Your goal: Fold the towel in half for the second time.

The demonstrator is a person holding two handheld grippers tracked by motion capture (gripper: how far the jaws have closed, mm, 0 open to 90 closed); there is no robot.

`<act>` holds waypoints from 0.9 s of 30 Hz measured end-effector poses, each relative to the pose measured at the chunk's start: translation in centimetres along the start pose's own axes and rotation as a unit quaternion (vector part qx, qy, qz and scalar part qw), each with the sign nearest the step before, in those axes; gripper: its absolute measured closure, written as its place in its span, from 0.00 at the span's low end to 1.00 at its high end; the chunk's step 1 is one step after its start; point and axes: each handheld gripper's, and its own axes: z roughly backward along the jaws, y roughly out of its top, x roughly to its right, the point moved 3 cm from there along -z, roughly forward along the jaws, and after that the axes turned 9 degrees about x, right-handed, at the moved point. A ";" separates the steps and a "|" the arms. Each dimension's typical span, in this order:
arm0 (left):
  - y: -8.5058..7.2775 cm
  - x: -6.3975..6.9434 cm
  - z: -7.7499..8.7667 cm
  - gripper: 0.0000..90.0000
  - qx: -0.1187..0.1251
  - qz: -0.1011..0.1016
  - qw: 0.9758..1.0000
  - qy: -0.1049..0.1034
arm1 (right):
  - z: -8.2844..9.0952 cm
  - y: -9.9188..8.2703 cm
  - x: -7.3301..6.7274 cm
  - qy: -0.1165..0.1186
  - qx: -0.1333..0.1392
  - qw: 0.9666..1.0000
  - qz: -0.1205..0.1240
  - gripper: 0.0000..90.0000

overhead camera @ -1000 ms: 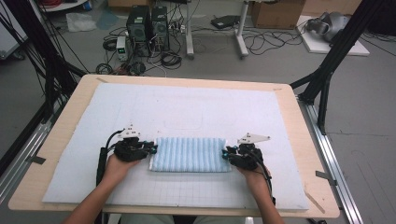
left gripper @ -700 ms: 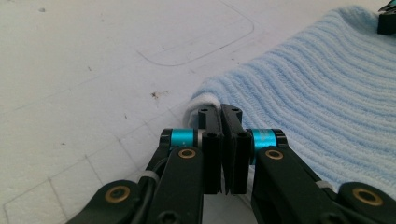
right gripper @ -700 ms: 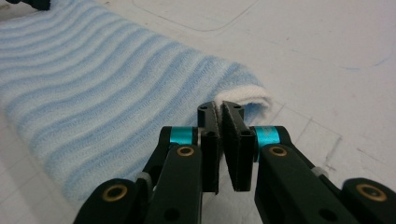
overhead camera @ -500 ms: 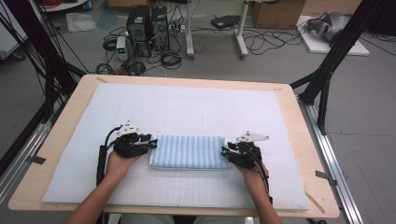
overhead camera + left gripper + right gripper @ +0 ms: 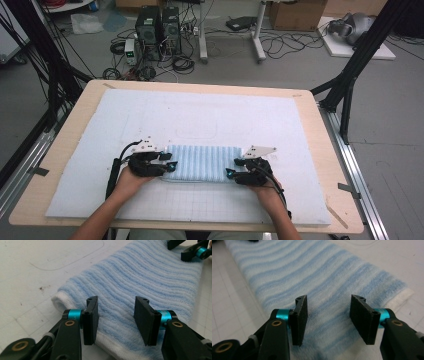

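While the folded blue towel (image 5: 201,163) lies flat at the tabletop's (image 5: 310,125) near middle, the left tool (image 5: 169,165) and right tool (image 5: 231,173) have just been opening, gripping nothing; this fold looks finished, perhaps another remains.

White mat (image 5: 200,115) on wooden table (image 5: 75,125)

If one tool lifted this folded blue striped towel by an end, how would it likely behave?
The folded towel looks like soft ribbed terry, so it would probably sag and unfold rather than stay flat. It seems light for its size. The fuzzy pile should grip well, unlikely to slip from the left tool, whose jaws have just opened.
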 end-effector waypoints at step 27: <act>2.1 -5.1 7.2 0.21 0.174 0.022 0.979 0.108 | 8.4 -0.2 5.8 -0.191 0.091 0.977 -0.029 0.12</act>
